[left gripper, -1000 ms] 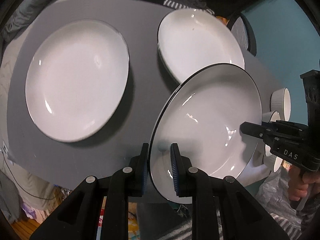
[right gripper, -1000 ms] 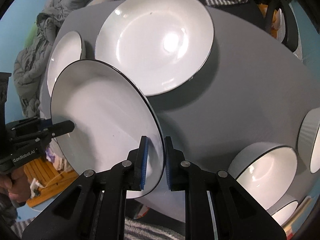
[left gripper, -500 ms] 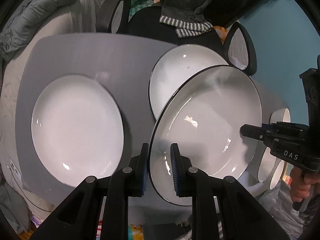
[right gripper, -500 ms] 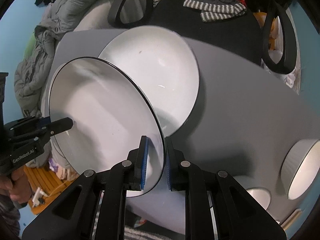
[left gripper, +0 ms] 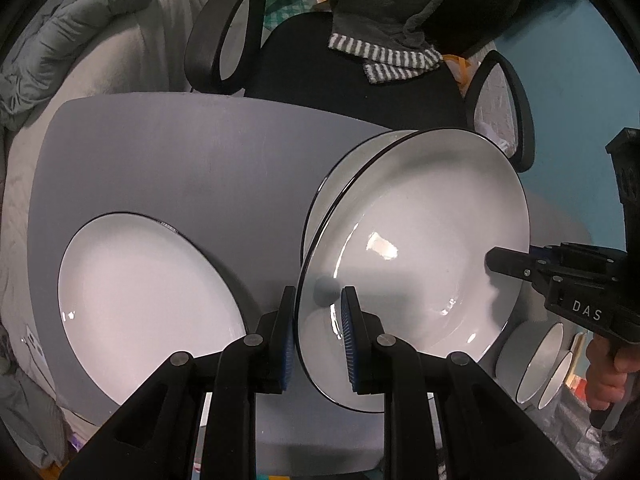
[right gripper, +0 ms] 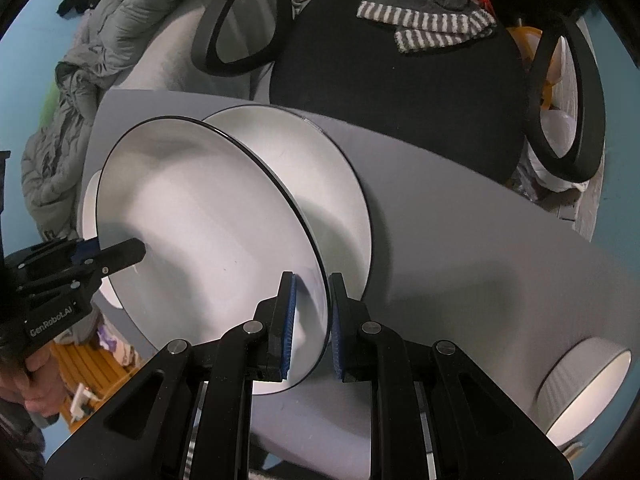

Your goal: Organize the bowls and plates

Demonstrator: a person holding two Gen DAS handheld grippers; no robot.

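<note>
Both grippers clamp one plate's (left gripper: 420, 240) rim, left gripper (left gripper: 318, 336) and right gripper (right gripper: 310, 326) on opposite edges; it tilts above a second plate (right gripper: 332, 184) just ahead; a third plate (left gripper: 148, 312) lies left of the left gripper.

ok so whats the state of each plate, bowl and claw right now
held plate: lifted, tilted, gripped at opposite rim edges by both claws
left claw: shut on the held plate's rim
right claw: shut on the held plate's rim
far plate: flat on the grey table, partly under the held plate
near plate: flat on the table, untouched
bowls: on the table, empty
</note>
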